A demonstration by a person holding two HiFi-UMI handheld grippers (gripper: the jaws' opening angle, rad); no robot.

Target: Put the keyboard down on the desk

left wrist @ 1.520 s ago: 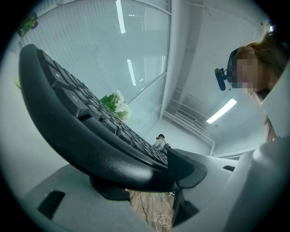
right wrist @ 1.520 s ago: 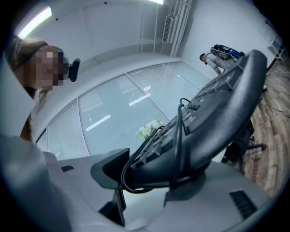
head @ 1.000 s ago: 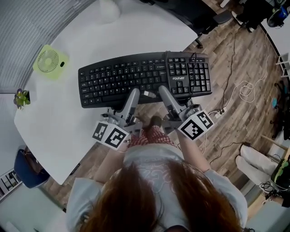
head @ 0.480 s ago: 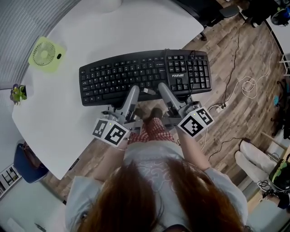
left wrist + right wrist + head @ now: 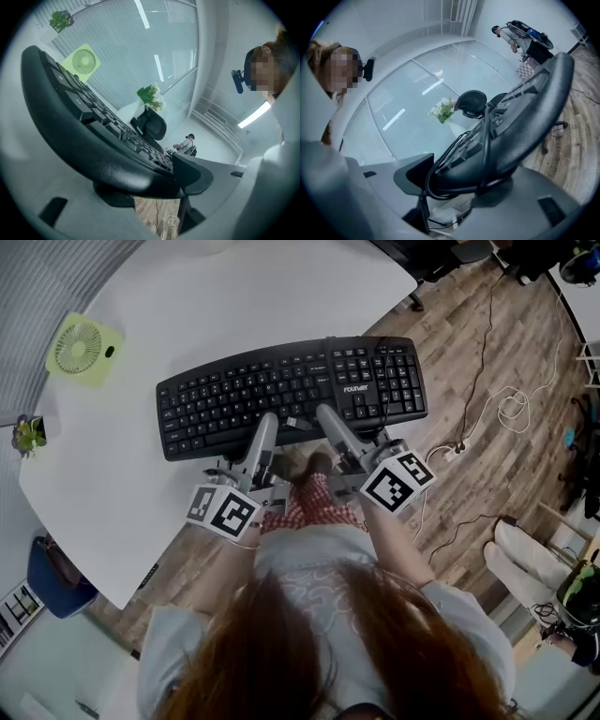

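A black keyboard (image 5: 291, 390) is held level over the near edge of the white desk (image 5: 234, 292), its number-pad end out over the wooden floor. My left gripper (image 5: 265, 424) is shut on the keyboard's near edge, left of centre, and my right gripper (image 5: 327, 418) is shut on the same edge just to its right. In the left gripper view the keyboard (image 5: 84, 136) fills the jaws of the left gripper (image 5: 154, 183). In the right gripper view the keyboard (image 5: 520, 126) sits in the right gripper (image 5: 454, 183), with its cable (image 5: 487, 140) looped round it. Whether it touches the desk is hidden.
A green desk fan (image 5: 82, 345) lies at the desk's left, a small plant (image 5: 28, 432) beyond it. A vase of flowers (image 5: 151, 97) and a black office chair (image 5: 152, 125) stand at the far side. Cables (image 5: 506, 409) trail on the floor at right.
The keyboard has moved a little farther over the desk and to the left, both grippers still shut on it. The gripper views now take in the fan and the chair.
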